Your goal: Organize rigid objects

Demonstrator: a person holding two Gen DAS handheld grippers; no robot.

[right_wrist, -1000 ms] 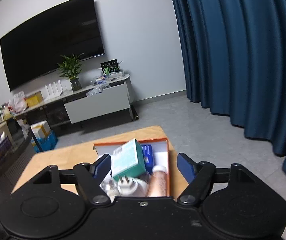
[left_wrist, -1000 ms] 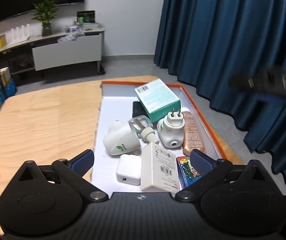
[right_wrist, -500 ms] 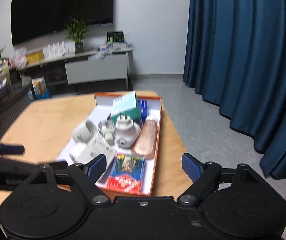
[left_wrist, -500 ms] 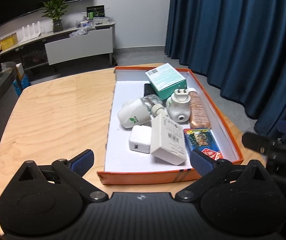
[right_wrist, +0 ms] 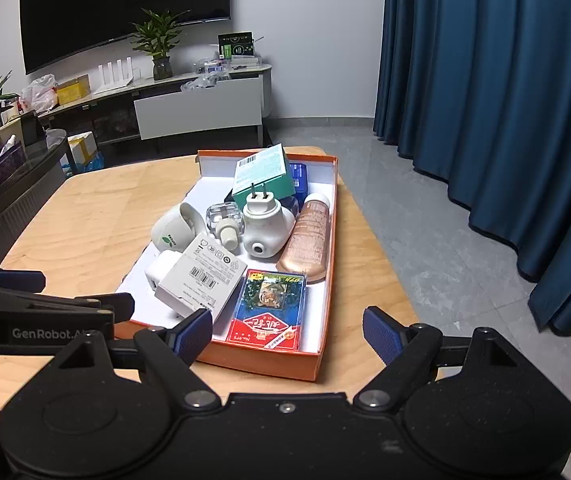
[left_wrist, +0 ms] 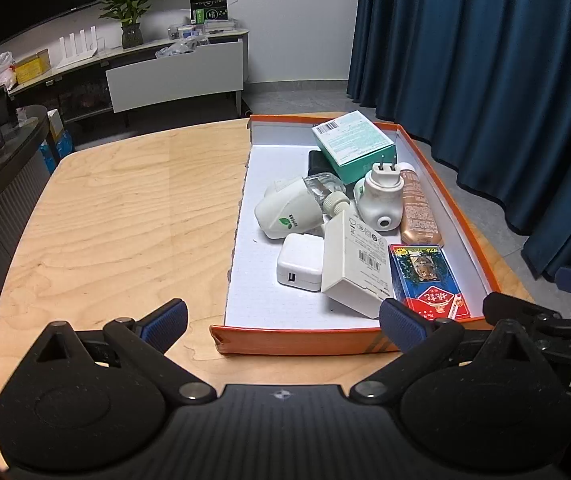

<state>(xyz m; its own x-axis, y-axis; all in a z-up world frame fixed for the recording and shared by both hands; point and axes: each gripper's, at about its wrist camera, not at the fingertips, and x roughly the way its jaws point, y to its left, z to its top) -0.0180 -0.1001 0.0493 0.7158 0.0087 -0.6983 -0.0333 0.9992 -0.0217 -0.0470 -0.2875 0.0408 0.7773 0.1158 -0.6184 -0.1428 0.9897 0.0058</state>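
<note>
Left wrist view: both claws, left claw (left_wrist: 281,316) and right claw (right_wrist: 287,328), gape empty; approach the white box (left_wrist: 355,266) squarely across its narrow sides.

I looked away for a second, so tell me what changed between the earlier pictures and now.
Both grippers pulled back from the orange box: the left gripper was over its contents, the right gripper at its near edge. Nothing was gripped or released; both remain open. The items inside kept their places.
</note>
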